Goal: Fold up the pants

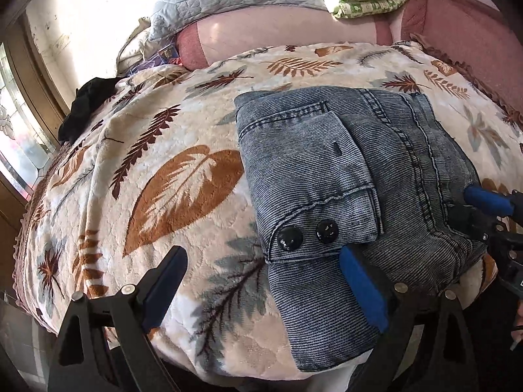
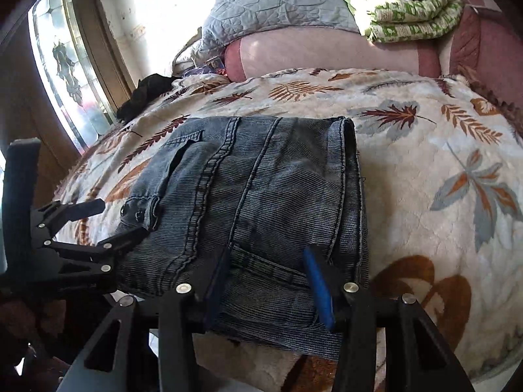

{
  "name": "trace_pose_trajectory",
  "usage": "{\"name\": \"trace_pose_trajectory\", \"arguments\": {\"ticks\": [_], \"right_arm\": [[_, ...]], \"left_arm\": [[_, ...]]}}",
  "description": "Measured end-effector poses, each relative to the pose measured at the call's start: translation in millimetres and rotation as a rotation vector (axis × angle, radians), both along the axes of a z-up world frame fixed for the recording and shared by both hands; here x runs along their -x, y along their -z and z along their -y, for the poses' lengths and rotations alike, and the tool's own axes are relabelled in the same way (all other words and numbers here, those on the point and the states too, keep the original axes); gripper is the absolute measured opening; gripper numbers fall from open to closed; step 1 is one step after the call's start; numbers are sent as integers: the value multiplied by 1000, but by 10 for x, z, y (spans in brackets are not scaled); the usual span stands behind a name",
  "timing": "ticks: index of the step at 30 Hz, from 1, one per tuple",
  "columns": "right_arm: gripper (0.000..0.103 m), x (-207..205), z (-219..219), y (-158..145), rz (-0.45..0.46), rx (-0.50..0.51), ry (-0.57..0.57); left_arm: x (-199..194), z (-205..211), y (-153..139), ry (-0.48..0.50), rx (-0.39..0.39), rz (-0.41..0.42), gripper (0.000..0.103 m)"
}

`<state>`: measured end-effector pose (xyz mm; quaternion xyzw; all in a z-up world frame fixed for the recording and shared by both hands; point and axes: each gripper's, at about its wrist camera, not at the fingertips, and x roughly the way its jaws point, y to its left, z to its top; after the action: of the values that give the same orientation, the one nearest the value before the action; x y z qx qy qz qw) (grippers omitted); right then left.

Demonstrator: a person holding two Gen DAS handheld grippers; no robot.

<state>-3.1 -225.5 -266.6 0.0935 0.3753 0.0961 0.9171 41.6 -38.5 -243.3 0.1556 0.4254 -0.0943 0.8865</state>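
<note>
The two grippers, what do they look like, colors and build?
Both match: the left gripper and right gripper have matte black angular linkage arms with triangular cutouts, joined by silver round pivot pins. Each finger carries a flat rectangular blue pad. No cables, markings or sleeves are clearly visible.

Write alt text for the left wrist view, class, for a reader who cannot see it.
Folded blue-grey pants, a flap with two black buttons on top, lie on a leaf-patterned blanket covering a bed. The left tool is open at the bottom, one finger on the pants' near edge; the right tool enters from the right edge, at the pants' right side.
</note>
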Motion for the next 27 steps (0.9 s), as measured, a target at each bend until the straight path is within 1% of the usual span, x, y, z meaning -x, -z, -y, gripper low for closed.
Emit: {"name": "trace_pose_trajectory", "arguments": {"ticks": [2, 8, 11, 18, 27], "right_arm": [[52, 10, 33, 17, 1, -29, 14], [52, 41, 72, 43, 18, -60, 15], [52, 30, 42, 30, 16, -47, 17], [52, 18, 61, 29, 8, -65, 20], [52, 6, 60, 34, 3, -62, 26]], "left_arm": [[16, 19, -9, -2, -9, 1, 95], [54, 15, -6, -34, -1, 12, 95], [48, 4, -4, -39, 5, 9, 95], [50, -8, 7, -39, 17, 16, 96], [34, -51, 25, -46, 46, 8, 98]]}}
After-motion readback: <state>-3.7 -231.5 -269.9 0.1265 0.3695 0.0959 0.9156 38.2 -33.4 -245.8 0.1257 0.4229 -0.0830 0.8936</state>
